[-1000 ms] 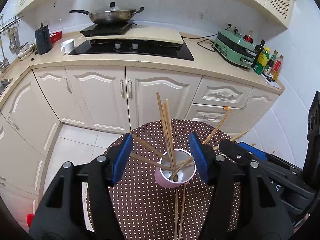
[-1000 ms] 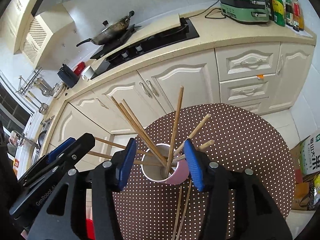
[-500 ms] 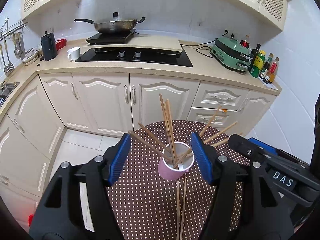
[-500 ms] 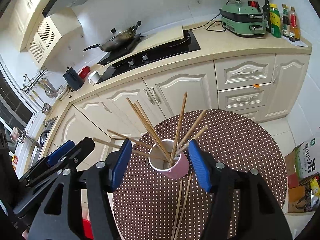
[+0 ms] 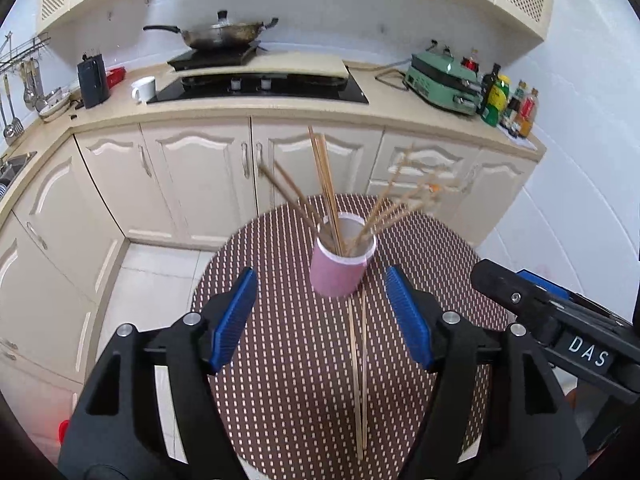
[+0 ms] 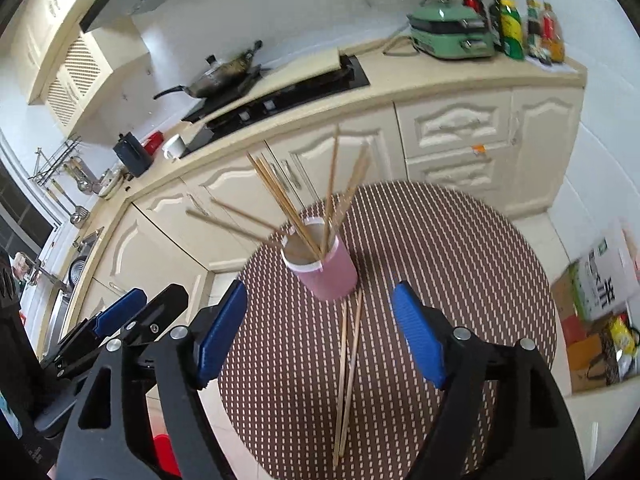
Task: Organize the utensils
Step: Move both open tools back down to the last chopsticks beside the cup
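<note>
Now hovering with left gripper (image 5: pixel 322 318) and right gripper (image 6: pixel 320 330) both spread wide, gripping nothing, above pink cup (image 5: pixel 339 270) bristling with chopsticks (image 5: pixel 326 188); loose pair (image 5: pixel 358 364) lying on dotted table (image 5: pixel 280 360).

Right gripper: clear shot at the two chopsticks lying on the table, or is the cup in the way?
Probably yes. The right gripper is open and empty, and the loose chopsticks lie flat between its fingers, nearer than the pink cup. Nothing covers them; they cross, so a clean pinch may be fiddly.
</note>
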Motion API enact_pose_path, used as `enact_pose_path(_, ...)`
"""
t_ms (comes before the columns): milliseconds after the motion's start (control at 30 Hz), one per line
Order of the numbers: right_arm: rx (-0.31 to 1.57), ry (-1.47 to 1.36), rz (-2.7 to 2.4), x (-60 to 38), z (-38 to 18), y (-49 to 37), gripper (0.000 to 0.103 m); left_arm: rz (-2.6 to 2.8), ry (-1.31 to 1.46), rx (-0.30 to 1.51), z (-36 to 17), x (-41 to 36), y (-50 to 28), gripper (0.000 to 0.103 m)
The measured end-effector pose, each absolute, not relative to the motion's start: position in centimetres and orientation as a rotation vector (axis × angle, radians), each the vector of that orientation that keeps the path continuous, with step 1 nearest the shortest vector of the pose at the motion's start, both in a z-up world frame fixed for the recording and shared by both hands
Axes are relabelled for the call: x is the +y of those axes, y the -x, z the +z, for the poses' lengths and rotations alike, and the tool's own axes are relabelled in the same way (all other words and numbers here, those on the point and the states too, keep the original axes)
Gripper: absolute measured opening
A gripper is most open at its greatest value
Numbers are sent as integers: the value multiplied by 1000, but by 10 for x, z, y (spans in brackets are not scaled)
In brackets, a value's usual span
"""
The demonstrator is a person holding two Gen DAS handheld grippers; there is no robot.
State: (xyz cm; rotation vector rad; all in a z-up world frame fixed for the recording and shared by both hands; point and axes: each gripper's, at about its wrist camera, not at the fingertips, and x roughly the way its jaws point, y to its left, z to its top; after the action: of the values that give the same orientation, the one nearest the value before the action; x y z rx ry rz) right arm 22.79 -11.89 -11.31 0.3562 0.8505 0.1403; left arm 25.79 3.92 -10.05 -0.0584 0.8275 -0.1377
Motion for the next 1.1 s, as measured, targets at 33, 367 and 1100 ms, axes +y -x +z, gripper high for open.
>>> enact_pose_path(33,863,-359,129,-119,-119,-223,73,-140,56,834,-104,39,-255,67)
enact_pose_path(367,1002,-363,71,-114,-175,-204,75,-152,44,969,-158,40,-237,67)
enact_pose_path(1100,1288,-255,42,-103,-291,-238,75,-89,72,1276,-270,38,-255,67)
